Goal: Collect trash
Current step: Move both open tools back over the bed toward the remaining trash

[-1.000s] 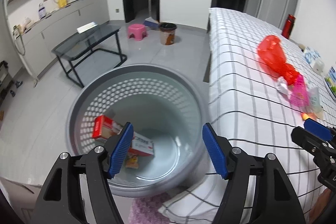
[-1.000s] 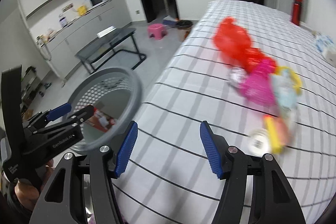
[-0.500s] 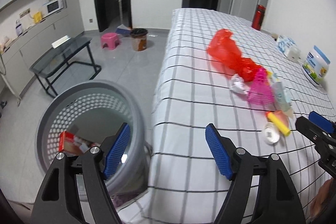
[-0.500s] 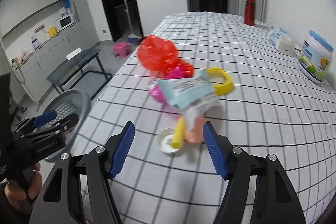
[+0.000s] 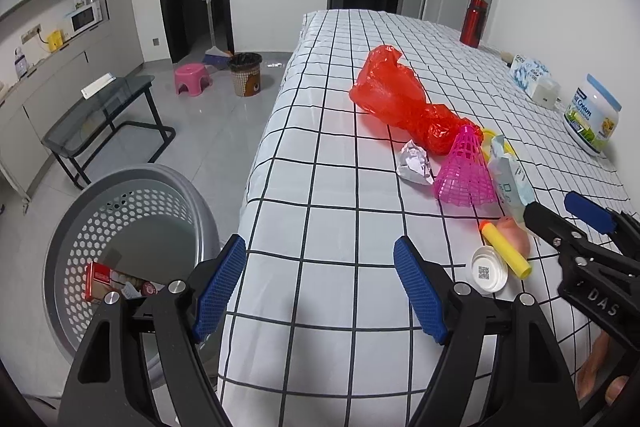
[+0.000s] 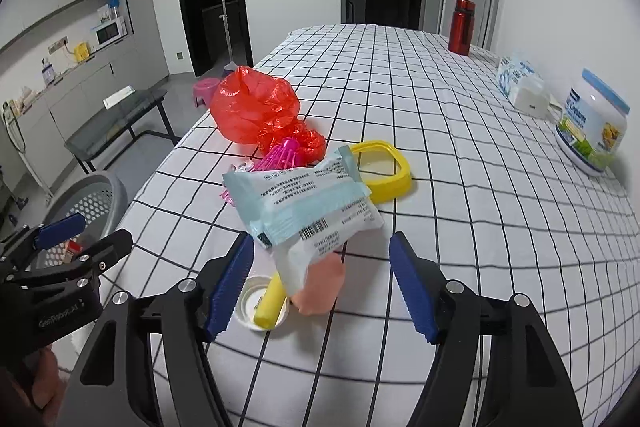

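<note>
Both grippers are matte black with angular, cut-out arms. The left gripper (image 5: 320, 283) has blue ribbed pads (image 5: 218, 287) and silver screws (image 5: 176, 286) near its arm joints. The right gripper (image 6: 322, 281) matches it; seen from the left camera, its side bears white letters "DAS" (image 5: 600, 301).

Bed sheet (image 6: 440, 131): white, black grid lines. Plastic bag (image 6: 252, 107): red. Shuttlecock (image 5: 464, 171): pink mesh. Wrapper (image 6: 304, 199): pale blue and white, black print, barcode. Ring (image 6: 384, 167): yellow. Tube (image 5: 506, 247): yellow, orange tip. Basket (image 5: 132, 195): grey, perforated. Bottle (image 6: 460, 27): red. Claw pads (image 6: 408, 291): blue.
</note>
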Available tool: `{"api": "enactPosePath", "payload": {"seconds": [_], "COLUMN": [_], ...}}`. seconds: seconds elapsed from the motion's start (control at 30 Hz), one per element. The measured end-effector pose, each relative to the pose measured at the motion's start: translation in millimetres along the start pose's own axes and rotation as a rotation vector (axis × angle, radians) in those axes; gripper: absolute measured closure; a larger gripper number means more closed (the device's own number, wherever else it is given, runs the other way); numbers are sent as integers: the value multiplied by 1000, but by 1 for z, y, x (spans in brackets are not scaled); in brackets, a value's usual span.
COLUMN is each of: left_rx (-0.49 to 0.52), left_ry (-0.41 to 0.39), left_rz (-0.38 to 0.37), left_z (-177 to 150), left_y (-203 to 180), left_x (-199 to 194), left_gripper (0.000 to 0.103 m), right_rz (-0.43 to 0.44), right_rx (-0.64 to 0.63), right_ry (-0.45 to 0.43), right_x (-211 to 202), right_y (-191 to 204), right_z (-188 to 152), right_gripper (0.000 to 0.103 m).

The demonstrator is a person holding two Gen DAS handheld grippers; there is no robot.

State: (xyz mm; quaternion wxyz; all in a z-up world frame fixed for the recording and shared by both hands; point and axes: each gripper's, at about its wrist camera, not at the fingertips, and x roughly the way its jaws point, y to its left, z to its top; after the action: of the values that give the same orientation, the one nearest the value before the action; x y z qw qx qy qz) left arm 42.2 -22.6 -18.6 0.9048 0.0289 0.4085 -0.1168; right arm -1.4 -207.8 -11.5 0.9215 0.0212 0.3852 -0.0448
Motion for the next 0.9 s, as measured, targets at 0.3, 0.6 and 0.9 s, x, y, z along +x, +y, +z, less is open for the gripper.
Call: {"api": "enactPosePath", "payload": {"seconds": [0.3,0.6,0.9], "left_rx": [-3,1,21], "left_ry": [21,24,26], "left_rz": [6,-6,-44], "left_z": [1,0,-2], "left_y": [-1,-5,-20], "left_x": [8,6,3], "left_gripper": [28,28,28], "right_rz": [-40,-55,10], "right_rx": [-67,-75,32], "right_ry": [6,-14,-5], "right_x": [20,29,17], "right_y": [12,11,-16], "right_z": [4,9,5], "right_gripper": [34,37,67]}}
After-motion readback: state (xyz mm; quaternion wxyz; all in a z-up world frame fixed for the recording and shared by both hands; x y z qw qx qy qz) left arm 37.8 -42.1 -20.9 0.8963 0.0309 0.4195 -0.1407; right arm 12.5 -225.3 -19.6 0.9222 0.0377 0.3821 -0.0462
